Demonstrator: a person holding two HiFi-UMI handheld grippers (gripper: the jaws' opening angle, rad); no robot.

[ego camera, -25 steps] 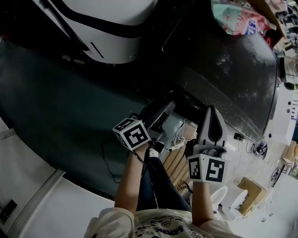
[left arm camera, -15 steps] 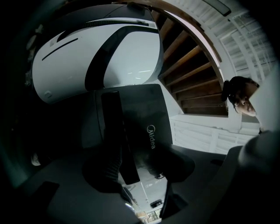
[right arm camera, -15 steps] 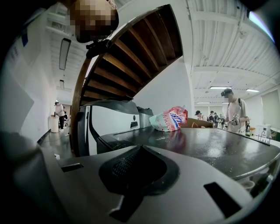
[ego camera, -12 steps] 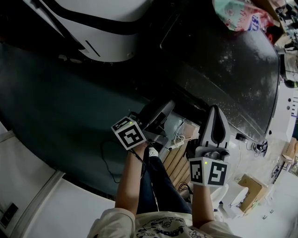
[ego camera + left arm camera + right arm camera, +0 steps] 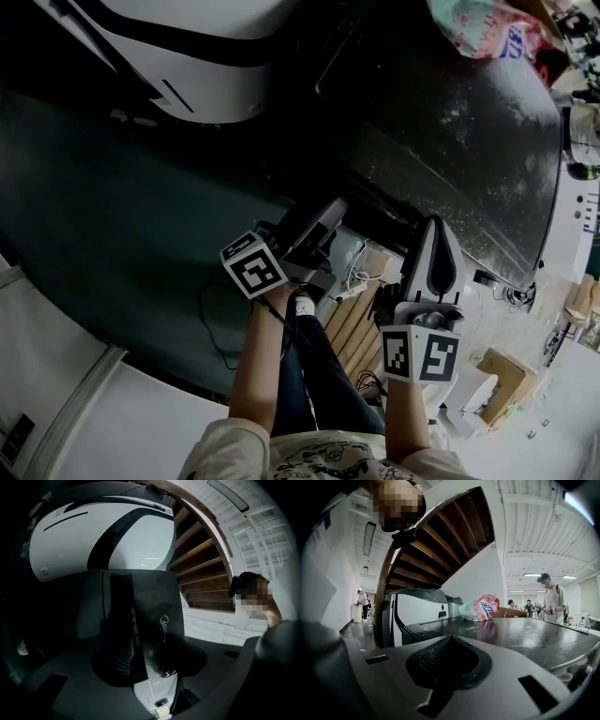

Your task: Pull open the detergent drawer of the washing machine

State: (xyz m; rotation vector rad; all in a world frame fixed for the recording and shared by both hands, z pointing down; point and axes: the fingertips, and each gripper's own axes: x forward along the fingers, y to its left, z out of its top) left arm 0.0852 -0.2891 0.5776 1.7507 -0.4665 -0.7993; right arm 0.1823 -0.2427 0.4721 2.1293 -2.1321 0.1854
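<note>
In the left gripper view, the dark detergent drawer front (image 5: 157, 616) with a pale logo runs down between my left gripper's (image 5: 150, 665) jaws. The jaws are closing on it, with the ribbed left pad (image 5: 119, 654) close beside its face. From the head view, the left gripper (image 5: 323, 223) reaches under the front edge of the washing machine's dark speckled top (image 5: 469, 122). My right gripper (image 5: 433, 246) hangs beside it to the right, shut and empty, and its pads (image 5: 440, 660) meet in the right gripper view.
A white machine with a dark band (image 5: 202, 56) stands at the upper left. A colourful bag (image 5: 480, 607) lies on the washer top. A wooden stair (image 5: 436, 550) rises overhead. Cardboard boxes (image 5: 506, 375) sit on the floor at the right, and people stand far off.
My left gripper has tilted and rolled a little, and its marker cube has shifted slightly left. The right gripper has kept still.
</note>
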